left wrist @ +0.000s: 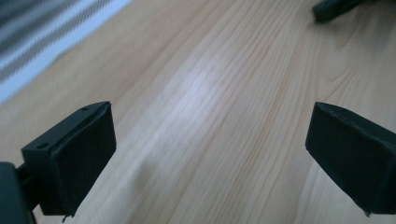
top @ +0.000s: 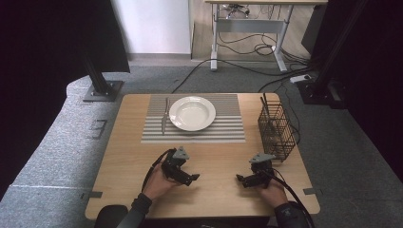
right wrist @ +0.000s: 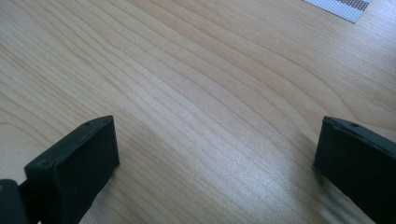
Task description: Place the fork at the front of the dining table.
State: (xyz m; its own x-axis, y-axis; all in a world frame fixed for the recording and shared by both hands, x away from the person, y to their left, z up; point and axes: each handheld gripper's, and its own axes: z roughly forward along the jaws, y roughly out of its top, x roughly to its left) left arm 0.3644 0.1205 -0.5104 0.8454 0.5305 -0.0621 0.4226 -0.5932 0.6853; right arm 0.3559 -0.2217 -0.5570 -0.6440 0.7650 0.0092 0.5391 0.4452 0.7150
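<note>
A white plate (top: pixel 192 113) sits on a grey striped placemat (top: pixel 223 129) at the far middle of the wooden table (top: pixel 123 156). A metal knife (top: pixel 164 118) lies on the mat just left of the plate. At the right edge stands a black wire basket (top: pixel 276 128) with utensils upright in it. My left gripper (top: pixel 191 178) rests low over the near table, open, nothing between its jaws (left wrist: pixel 210 154). My right gripper (top: pixel 241 179) sits near the front right, also open and empty (right wrist: pixel 215 158), pointing left towards the other one.
Bare wood lies between the two grippers and the mat. The striped mat's corner (right wrist: pixel 338 7) shows at the top of the right gripper view. Beyond the table are grey carpet, a black stand base (top: pixel 102 90), cables and a desk frame (top: pixel 249 28).
</note>
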